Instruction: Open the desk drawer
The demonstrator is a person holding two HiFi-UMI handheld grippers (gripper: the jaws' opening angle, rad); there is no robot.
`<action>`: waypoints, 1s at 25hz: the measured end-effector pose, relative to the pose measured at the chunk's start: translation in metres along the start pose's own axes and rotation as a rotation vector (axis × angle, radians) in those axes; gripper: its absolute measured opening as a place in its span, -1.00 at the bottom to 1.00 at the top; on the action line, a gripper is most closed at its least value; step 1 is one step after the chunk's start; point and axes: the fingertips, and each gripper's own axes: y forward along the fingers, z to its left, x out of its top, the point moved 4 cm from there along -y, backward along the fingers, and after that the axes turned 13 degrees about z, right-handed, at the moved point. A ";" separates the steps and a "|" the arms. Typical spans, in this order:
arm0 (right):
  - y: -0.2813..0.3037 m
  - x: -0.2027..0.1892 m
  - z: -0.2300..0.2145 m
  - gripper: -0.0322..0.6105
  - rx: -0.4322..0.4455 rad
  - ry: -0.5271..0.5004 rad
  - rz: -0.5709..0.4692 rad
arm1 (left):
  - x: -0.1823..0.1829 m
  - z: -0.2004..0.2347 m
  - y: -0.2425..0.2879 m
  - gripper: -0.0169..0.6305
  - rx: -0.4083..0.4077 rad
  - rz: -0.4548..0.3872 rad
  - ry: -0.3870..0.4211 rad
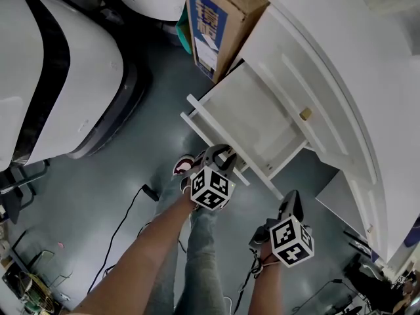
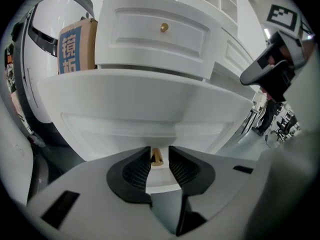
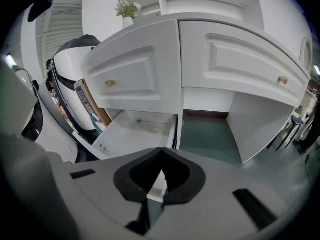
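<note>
The lower drawer of the white desk stands pulled far out, and its inside looks empty. Its front panel fills the left gripper view, with a small brass knob at the middle. My left gripper is at that panel, its jaws on either side of the knob, apart and not pressing on it. My right gripper hangs to the right of the drawer and short of it. Its fingertips meet with nothing between them.
Above the open drawer is a closed drawer with its own brass knob. A cardboard box with a blue label stands left of the desk, beside a large white rounded machine. Cables lie on the grey floor by the person's legs.
</note>
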 end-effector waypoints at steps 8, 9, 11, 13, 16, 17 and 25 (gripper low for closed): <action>-0.012 0.002 0.002 -0.88 0.011 0.005 0.001 | 0.005 -0.009 -0.025 -0.55 -0.006 0.002 0.016; -0.016 0.002 0.001 -0.88 0.010 0.006 0.003 | 0.005 -0.011 -0.032 -0.55 -0.009 0.004 0.018; -0.021 0.005 0.000 -0.88 0.012 0.006 0.004 | 0.008 -0.014 -0.044 -0.55 -0.013 0.005 0.028; -0.022 0.010 0.003 -0.88 0.018 0.010 -0.001 | 0.016 -0.012 -0.054 -0.55 -0.009 -0.001 0.044; -0.028 0.018 0.011 -0.88 0.039 0.013 -0.008 | 0.034 -0.007 -0.071 -0.55 -0.003 -0.017 0.046; -0.033 0.020 0.013 -0.88 0.048 0.012 -0.009 | 0.041 -0.008 -0.077 -0.55 -0.006 -0.022 0.036; -0.075 0.042 0.026 -0.88 0.079 -0.023 -0.041 | 0.095 -0.020 -0.125 -0.55 -0.006 -0.083 0.028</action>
